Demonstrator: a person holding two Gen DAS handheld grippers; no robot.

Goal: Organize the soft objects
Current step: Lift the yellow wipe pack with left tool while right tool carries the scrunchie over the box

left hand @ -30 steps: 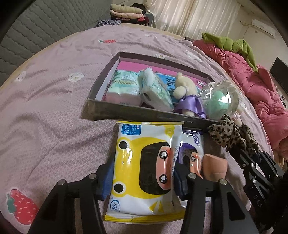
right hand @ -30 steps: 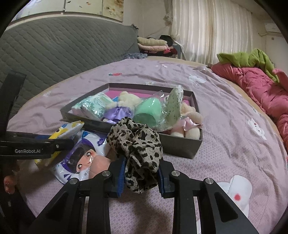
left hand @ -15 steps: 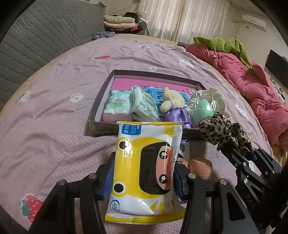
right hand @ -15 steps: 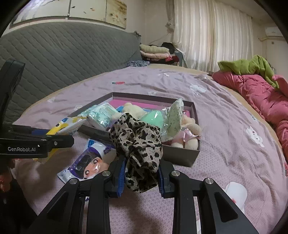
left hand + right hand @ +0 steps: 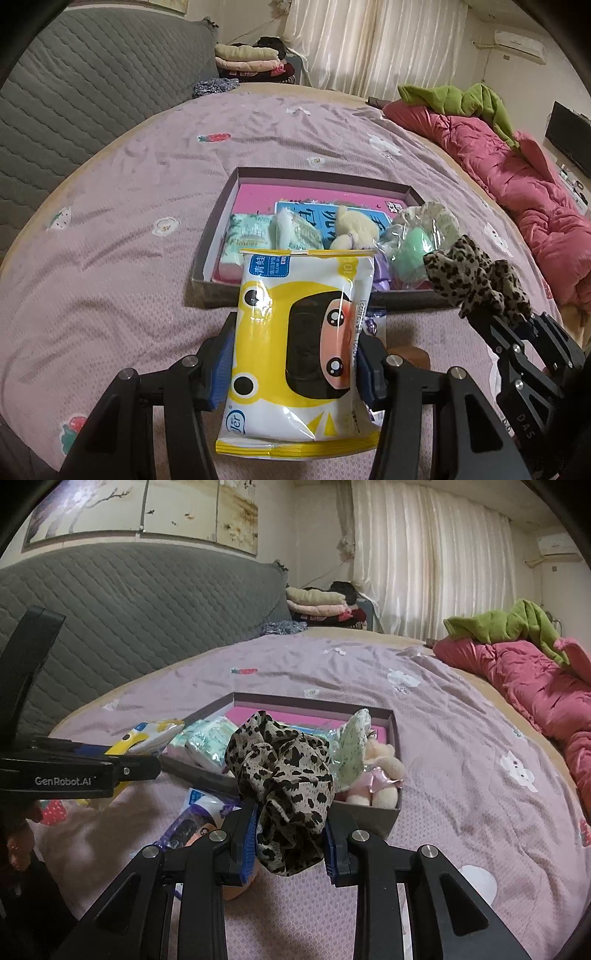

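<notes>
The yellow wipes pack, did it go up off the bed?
Yes. The yellow wipes pack, clamped in the left gripper, has risen: its top edge lay below the box front wall before and now overlaps it.

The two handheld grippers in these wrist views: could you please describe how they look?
Both are matte black, angular linkage frames with silver round pivot screws and blue ribbed pads inside the fingertips. The left gripper carries white "GenRobot.AI" lettering on its side, seen from the right wrist view. The right gripper shows faint "DAS" lettering in the left wrist view. No cables or sleeves are visible.
</notes>
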